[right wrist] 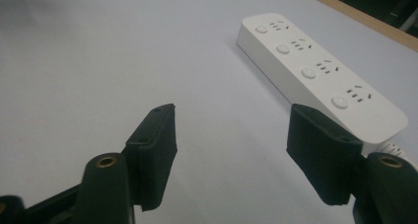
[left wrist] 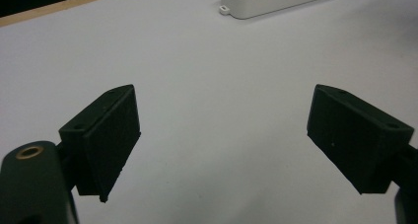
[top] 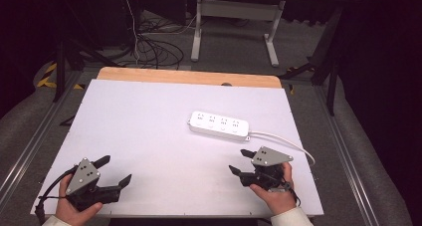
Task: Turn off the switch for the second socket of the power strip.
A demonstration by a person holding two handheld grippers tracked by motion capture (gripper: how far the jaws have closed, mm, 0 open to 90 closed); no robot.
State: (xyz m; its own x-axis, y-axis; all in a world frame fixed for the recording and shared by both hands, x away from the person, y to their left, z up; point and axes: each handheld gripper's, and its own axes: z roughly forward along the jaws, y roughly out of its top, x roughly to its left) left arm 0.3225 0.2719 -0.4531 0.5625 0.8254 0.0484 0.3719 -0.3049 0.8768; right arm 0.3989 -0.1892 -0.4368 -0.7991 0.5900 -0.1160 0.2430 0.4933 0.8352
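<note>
white plastic power strip (top: 219, 125): stiff, light, smooth, likely slippery; best pinched across its 2 long sides. right gripper (top: 240, 162) near it, left gripper (top: 115, 171) well apart, both gaping, empty.

White power strip (top: 220, 125), right of centre in the high view.
Long flat bar, four socket groups each with a round button, lying face up on the white table (top: 139, 131); white cable (top: 283, 139) trails from its right end toward the lower right.
</note>
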